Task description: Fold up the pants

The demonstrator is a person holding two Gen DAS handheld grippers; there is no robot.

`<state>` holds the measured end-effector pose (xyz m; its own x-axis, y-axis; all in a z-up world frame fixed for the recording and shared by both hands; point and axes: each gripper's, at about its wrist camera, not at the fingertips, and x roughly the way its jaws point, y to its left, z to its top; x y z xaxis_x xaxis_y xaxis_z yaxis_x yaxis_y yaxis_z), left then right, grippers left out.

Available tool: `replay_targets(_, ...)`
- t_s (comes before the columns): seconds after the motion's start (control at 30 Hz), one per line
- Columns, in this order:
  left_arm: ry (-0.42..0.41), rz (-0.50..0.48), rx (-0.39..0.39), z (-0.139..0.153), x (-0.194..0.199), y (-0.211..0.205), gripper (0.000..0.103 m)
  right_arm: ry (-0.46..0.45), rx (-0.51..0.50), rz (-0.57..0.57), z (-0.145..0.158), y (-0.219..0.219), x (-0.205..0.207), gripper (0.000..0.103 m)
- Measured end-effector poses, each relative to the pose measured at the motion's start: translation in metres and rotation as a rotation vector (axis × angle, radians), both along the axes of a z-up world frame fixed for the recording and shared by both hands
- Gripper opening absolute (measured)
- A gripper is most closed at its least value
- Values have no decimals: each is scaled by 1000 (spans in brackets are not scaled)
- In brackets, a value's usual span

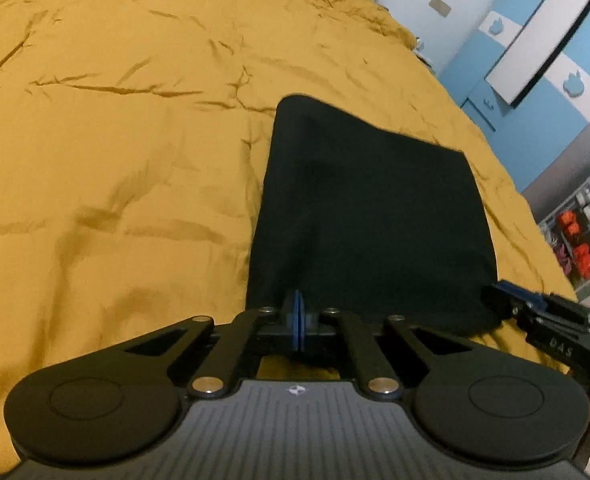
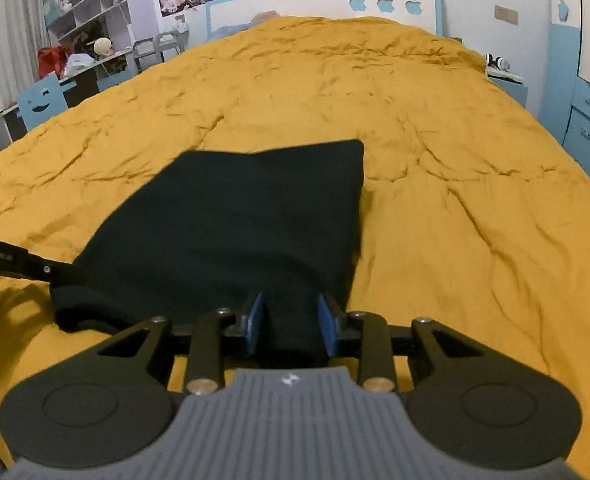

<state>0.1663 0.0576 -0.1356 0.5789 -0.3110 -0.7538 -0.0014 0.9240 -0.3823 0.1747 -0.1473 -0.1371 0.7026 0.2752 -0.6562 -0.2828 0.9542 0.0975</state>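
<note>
Black folded pants (image 1: 375,208) lie as a rough rectangle on the mustard-yellow bed cover (image 1: 115,160). My left gripper (image 1: 297,312) has its blue pads pressed together at the near edge of the pants, and a crease runs away from them through the cloth. In the right wrist view the pants (image 2: 235,220) stretch ahead, and a thick bunch of their near edge fills the gap between the blue pads of my right gripper (image 2: 291,320). Each gripper shows in the other's view: the right gripper (image 1: 495,296) at the pants' near right corner, the left gripper (image 2: 61,272) at their near left corner.
The yellow cover (image 2: 455,200) spreads wrinkled far beyond the pants on all sides. A white and blue headboard (image 2: 385,2) stands at the far end. A desk with shelves (image 2: 87,20) is at the left, blue drawers (image 2: 587,120) at the right, and a shoe rack (image 1: 583,232) beside the bed.
</note>
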Motion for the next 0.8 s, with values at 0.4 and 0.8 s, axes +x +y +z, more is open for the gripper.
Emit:
replay_targets(0.4, -71, -84, 2, 53, -32, -6, 13, 12, 3, 12, 31, -18, -28, 33)
replay_targets(0.8, -516, 86, 431, 184, -86, -74, 88, -262, 29, 1, 162, 6, -70, 78)
